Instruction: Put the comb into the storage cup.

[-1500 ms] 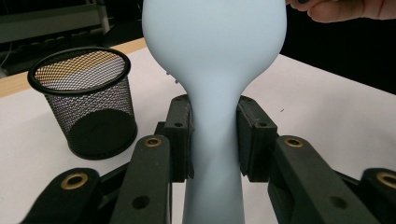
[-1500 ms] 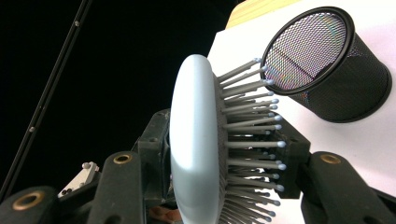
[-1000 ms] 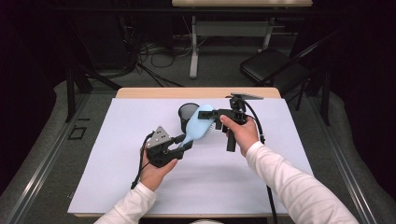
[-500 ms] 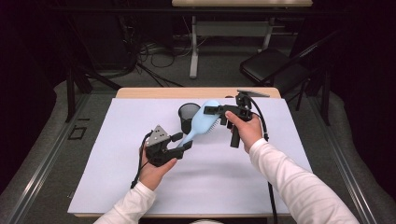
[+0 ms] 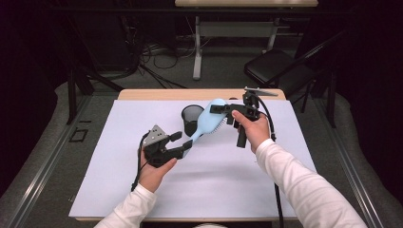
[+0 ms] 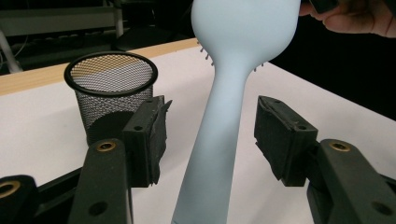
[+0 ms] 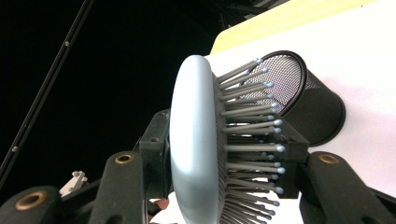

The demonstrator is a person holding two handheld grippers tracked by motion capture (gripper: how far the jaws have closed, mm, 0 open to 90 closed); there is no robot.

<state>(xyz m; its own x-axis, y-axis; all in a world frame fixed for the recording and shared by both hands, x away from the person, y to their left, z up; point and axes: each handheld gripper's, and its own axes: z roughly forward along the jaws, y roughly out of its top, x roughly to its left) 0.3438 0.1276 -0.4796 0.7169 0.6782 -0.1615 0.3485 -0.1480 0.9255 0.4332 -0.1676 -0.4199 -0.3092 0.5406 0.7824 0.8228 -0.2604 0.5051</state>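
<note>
A light blue hairbrush hangs tilted above the white table cover. My right gripper is shut on its head; in the right gripper view the pads clamp the back and the bristle side of the brush. The brush handle runs down between the jaws of my left gripper. Those jaws have just been opening, and both pads stand apart from the handle. A black mesh cup stands upright on the table just behind the brush.
A white sheet covers the wooden table, with its bare wood edge at the back. The mesh cup is close to my left jaw. A black chair and cables lie on the floor beyond the table.
The right gripper has carried the brush head a little to the right and up. The left gripper's jaws have spread away from the handle. Both hands have otherwise stayed in place.
</note>
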